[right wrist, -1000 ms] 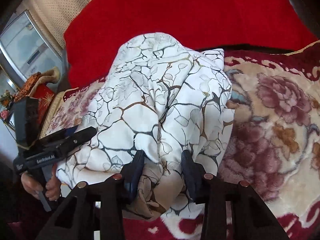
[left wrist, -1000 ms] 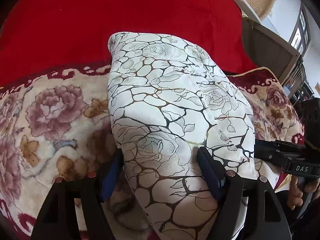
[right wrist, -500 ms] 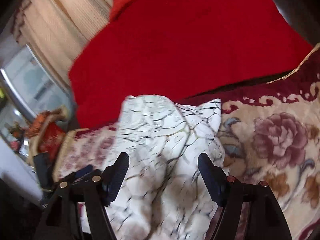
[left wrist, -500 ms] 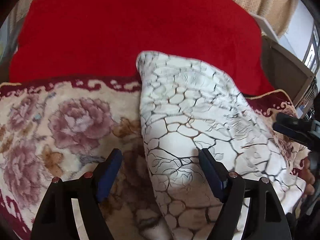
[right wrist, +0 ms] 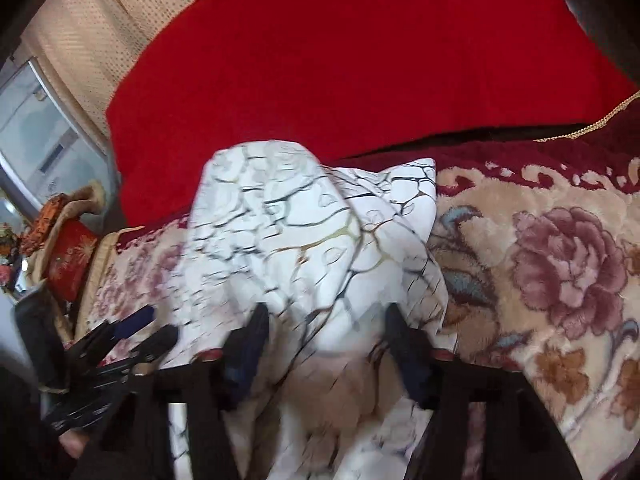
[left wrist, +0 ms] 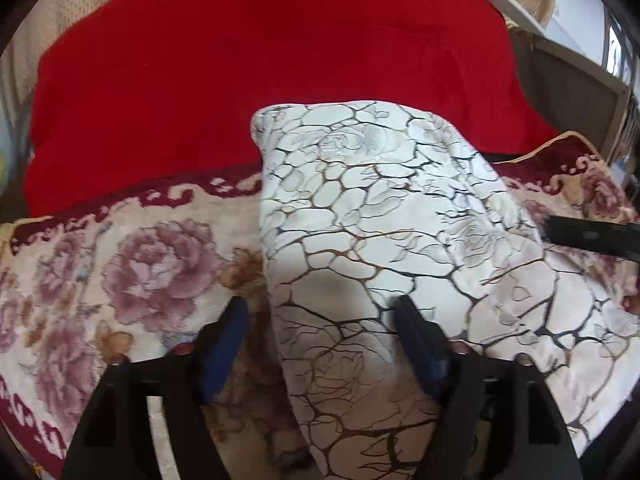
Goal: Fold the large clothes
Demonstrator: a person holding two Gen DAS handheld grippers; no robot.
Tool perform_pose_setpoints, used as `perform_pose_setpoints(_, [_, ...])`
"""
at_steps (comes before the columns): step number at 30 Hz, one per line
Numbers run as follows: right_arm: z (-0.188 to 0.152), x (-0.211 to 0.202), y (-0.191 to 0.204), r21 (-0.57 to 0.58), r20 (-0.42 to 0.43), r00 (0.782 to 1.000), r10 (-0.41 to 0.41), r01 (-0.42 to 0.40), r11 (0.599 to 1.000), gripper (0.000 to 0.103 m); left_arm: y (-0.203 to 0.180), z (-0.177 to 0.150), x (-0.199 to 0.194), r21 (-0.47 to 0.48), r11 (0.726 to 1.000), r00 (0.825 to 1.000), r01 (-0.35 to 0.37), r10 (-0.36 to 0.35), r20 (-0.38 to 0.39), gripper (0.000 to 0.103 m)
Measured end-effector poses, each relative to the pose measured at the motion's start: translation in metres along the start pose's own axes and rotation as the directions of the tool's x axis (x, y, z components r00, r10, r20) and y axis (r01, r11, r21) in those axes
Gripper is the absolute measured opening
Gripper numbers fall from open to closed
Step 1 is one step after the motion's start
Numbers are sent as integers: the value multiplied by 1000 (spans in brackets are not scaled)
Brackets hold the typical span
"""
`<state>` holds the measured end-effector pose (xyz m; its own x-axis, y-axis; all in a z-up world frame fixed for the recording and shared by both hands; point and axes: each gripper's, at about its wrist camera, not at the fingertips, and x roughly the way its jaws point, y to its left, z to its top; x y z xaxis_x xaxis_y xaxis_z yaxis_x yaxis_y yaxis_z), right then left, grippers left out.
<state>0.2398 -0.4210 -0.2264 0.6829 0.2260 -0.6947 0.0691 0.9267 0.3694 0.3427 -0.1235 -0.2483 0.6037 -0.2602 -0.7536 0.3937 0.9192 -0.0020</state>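
Note:
A white garment with a dark crackle and rose print (left wrist: 380, 216) lies folded in a thick bundle on a floral blanket (left wrist: 132, 264). It also shows in the right wrist view (right wrist: 312, 240), blurred. My left gripper (left wrist: 320, 320) is open, its jaws wide apart over the bundle's near left edge. My right gripper (right wrist: 324, 328) is open, its jaws astride the bundle's near end. The right gripper shows at the right edge of the left wrist view (left wrist: 592, 236). The left gripper shows at the lower left of the right wrist view (right wrist: 124, 344).
A red cover (left wrist: 272, 60) rises behind the floral blanket (right wrist: 560, 264). Beige curtains (right wrist: 80, 40) hang at the back. A grey panel (left wrist: 572, 88) stands at the right. A red box and ornaments (right wrist: 64, 248) sit at the left, beside a window (right wrist: 36, 136).
Both grippers have opened and let go of the garment, then drawn back. The bundle now lies at rest on the blanket. The right wrist view is still moving and blurred.

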Motion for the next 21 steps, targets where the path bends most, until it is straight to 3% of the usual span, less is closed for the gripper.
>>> perform_pose_setpoints(6, [-29, -29, 15, -87, 62, 998, -20, 25, 996, 70, 2, -1, -6, -18, 1000, 1000, 6, -6, -8, 79])
perform_pose_setpoints(12, [-53, 6, 6, -71, -38, 998, -56, 53, 996, 70, 0, -6, -9, -4, 1000, 1000, -9, 9, -3, 81])
perform_pose_setpoints(16, [-46, -9, 9, -73, -18, 997, -70, 68, 995, 70, 2, -6, -12, -4, 1000, 1000, -5, 5, 2, 82])
perform_pose_setpoints(21, [-42, -46, 25, -109, 78, 995, -65, 74, 991, 70, 5, -6, -13, -21, 1000, 1000, 5, -5, -6, 82])
